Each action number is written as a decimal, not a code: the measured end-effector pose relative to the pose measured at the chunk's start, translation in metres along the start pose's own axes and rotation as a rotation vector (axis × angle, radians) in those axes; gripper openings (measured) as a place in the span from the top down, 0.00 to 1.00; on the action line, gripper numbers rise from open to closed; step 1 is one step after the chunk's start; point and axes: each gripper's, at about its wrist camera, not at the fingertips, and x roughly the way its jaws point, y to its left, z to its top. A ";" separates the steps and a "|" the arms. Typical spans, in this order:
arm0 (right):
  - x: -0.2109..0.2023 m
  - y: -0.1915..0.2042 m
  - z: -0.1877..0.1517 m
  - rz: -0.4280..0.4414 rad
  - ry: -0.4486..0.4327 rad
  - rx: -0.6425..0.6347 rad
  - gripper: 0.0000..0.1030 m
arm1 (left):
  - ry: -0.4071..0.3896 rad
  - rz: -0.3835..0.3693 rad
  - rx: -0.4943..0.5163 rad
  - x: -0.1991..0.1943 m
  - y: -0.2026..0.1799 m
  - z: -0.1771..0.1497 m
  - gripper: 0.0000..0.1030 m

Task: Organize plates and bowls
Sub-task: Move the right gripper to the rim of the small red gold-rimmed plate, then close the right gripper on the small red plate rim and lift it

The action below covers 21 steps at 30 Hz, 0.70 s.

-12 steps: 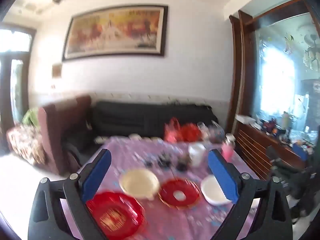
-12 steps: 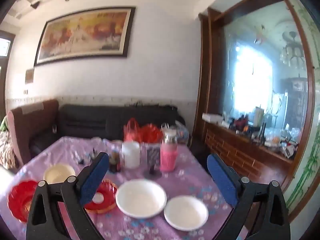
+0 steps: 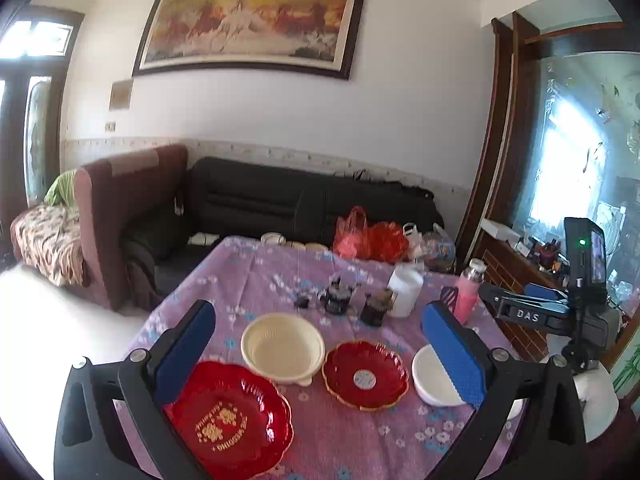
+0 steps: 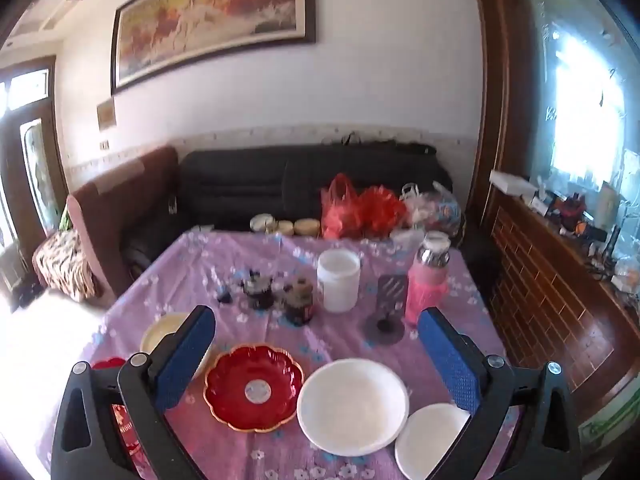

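Overhead, both wide-open, empty grippers, left gripper point(image 3: 316, 356) and right gripper point(image 4: 316, 356), hover above crowded glossy red scalloped plastic plates point(image 4: 253, 387) and white round bowls point(image 4: 352, 406) at lower frame; a careless pinch could skid one off the purple floral tablecloth point(image 4: 240, 256).

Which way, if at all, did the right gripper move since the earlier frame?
Yes. The right gripper swung left: the pink bottle and white bowl, fixed on the table, have slid rightward between its fingers in its own view.
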 end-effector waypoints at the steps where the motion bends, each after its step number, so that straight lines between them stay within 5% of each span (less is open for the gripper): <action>1: 0.025 0.000 -0.013 0.005 0.042 -0.007 0.03 | 0.023 -0.001 -0.003 0.010 -0.001 -0.017 0.00; 7: 0.138 0.017 -0.081 0.082 0.261 -0.027 0.13 | 0.088 0.014 -0.001 0.045 -0.020 -0.104 0.00; 9: 0.174 0.024 -0.087 0.105 0.334 -0.036 0.18 | 0.100 -0.049 -0.056 0.022 0.021 -0.064 0.00; 21: 0.301 0.060 -0.093 0.119 0.556 -0.018 0.28 | 0.095 -0.030 -0.017 0.022 0.045 -0.062 0.00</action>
